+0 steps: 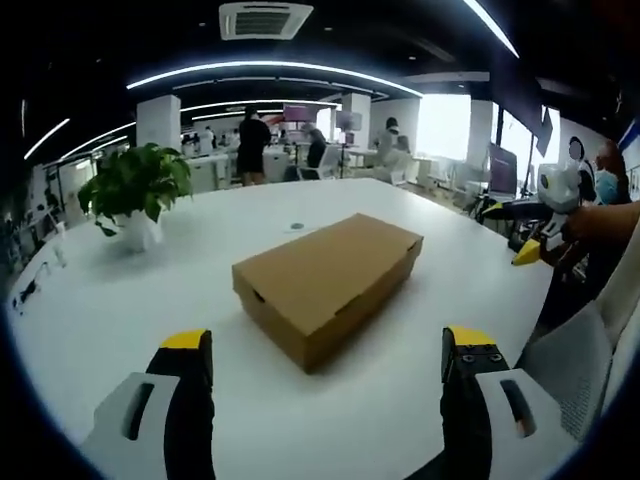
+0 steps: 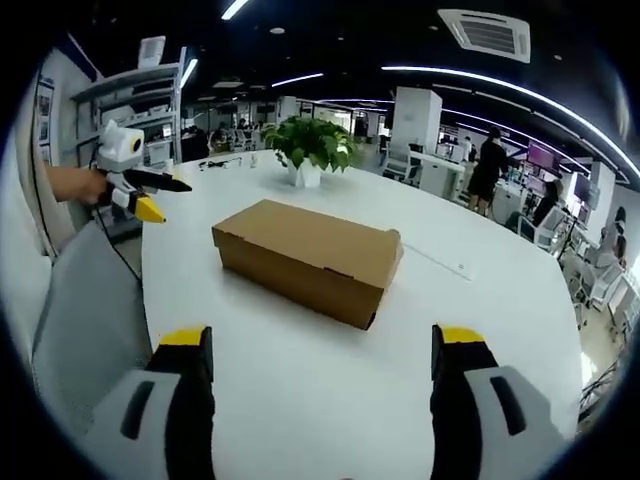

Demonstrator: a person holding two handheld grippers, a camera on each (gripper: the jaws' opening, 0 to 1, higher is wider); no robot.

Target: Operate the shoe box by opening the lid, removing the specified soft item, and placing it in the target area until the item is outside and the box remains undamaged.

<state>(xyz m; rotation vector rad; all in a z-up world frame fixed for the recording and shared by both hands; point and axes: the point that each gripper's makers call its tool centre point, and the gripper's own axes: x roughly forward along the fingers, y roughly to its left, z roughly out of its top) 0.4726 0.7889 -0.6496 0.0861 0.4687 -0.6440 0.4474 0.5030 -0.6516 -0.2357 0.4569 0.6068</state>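
Shoe box (image 1: 328,285) is the thing to be worked on, and it is seen lying shut on the white table (image 1: 120,310). It is made of plain brown cardboard, and its lid is down flat.

In the left gripper view, the left gripper (image 1: 328,345) is held low, near the table edge. Its two yellow-tipped jaws are spread wide apart, and nothing is held between them. The box is seen straight ahead, between the lines of the two jaws but well apart from them. One corner of the box is pointed toward this gripper. The long side is seen running away and to the right.

In the right gripper view, the right gripper (image 2: 322,340) is also spread wide, and nothing is pinched. The box (image 2: 308,258) is seen ahead of it too, a little to the left of the middle. Here the long side is laid almost across the view, so a long wall is faced.

The right gripper is also seen in the left gripper view, far off at the right. The left gripper is seen the same way at the left of the right gripper view. A potted plant (image 1: 135,195) is set on the table beyond the box.

It is judged that the lid has not yet been touched. Neither gripper looks clearly nearer.
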